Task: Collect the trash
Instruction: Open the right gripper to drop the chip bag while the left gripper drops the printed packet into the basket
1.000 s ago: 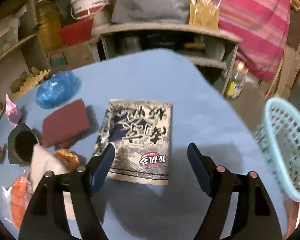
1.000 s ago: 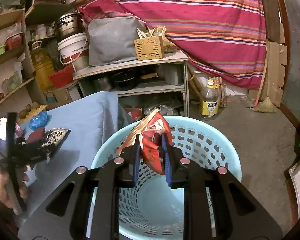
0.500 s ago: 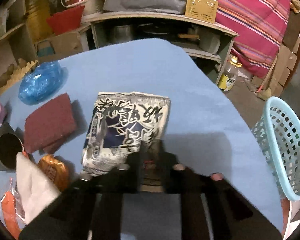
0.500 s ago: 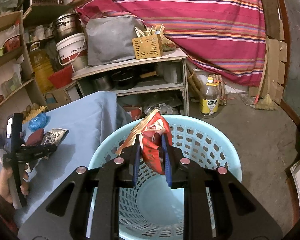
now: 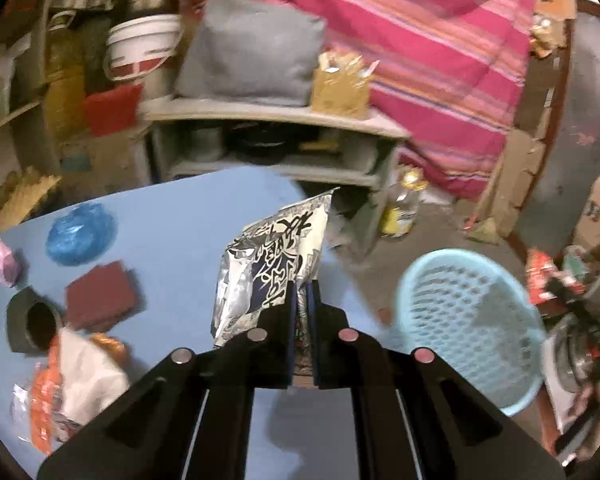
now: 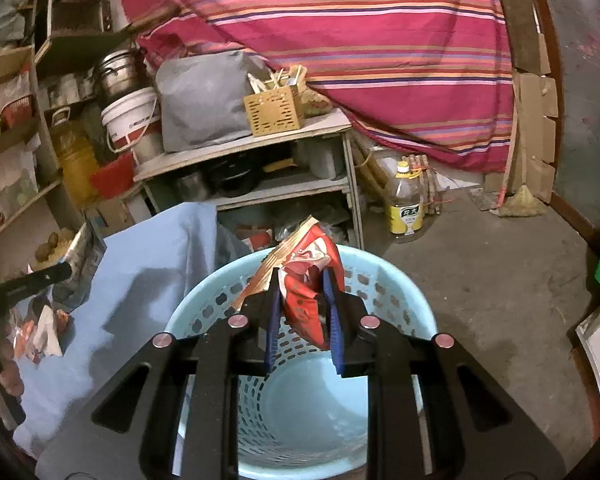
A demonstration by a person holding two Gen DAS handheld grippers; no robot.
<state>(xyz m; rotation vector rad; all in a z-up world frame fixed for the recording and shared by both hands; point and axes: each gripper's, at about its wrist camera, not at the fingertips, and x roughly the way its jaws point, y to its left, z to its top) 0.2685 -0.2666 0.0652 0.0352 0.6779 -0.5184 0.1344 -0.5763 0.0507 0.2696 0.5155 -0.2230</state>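
Right gripper (image 6: 302, 304) clamped on a crumpled red wrapper (image 6: 306, 280), held above the open mouth of a pale blue basket (image 6: 400, 292) standing on the concrete floor. At the left edge, left gripper (image 6: 56, 274) pinching a silver packet (image 6: 85, 250) over the blue tablecloth (image 6: 148, 248). Behind, a shelf unit (image 6: 260, 140), a white bucket (image 6: 130, 120), a yellow-labelled bottle (image 6: 405, 204), a striped cloth (image 6: 360, 32).

The room is dimly lit. The left wrist view is smeared by motion blur, most of all at the shelves (image 5: 268, 120) beyond the left gripper (image 5: 300, 292). The right wrist view is sharp. Soft shadows are cast on the blue cloth (image 6: 140, 280) left of the right gripper (image 6: 302, 292). Edges are bent and darkened in both views.
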